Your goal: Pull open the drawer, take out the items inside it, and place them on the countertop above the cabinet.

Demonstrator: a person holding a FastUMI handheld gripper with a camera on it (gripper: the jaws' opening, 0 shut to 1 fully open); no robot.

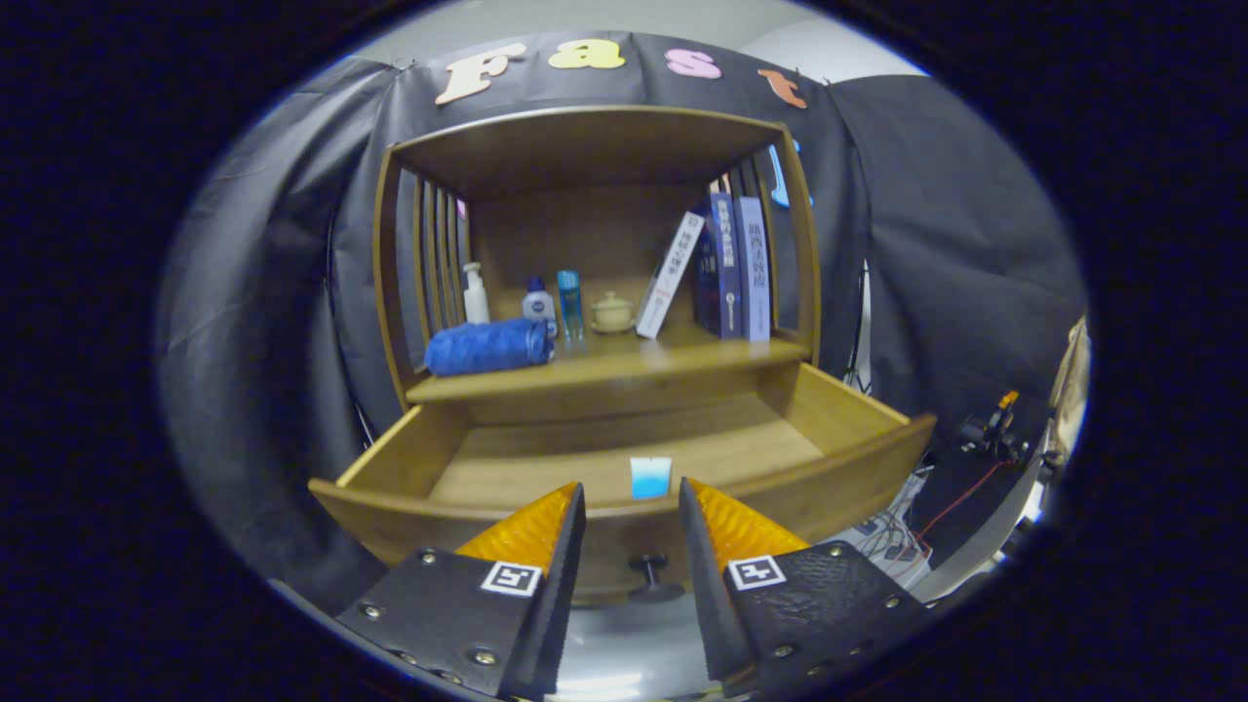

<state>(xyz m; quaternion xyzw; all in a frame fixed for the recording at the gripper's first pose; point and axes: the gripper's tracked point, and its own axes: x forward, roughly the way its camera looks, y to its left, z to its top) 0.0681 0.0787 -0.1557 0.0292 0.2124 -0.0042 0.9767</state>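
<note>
Drawer (pixel 829 487) standing pulled open, small pale-blue packet (pixel 650 478) lying near its front wall just beyond the gripper (pixel 632 507), jaws hanging released and empty; packet looking light, thin, probably crushable, best pinched across its narrow sides before going up onto the surface (pixel 624 366)

The drawer (pixel 624 458) stands pulled out below the middle of the frame, and its front panel hides the near strip of its floor and the lower edge of the small blue-and-white item (pixel 650 477) inside, which is too small to tell what it is. The gripper (pixel 632 512), its orange fingers (pixel 531 531) spread apart with nothing between them, covers part of that panel at the bottom centre; the knob (pixel 652 575) shows in the gap. On the countertop (pixel 604 366), the rolled blue towel (pixel 487 346) hides the base of the white bottle (pixel 475 295). The book (pixel 751 268) spines' print is too small to tell. At the right edge, cables (pixel 892 536) and a dark device (pixel 994 429) are unclear.
</note>
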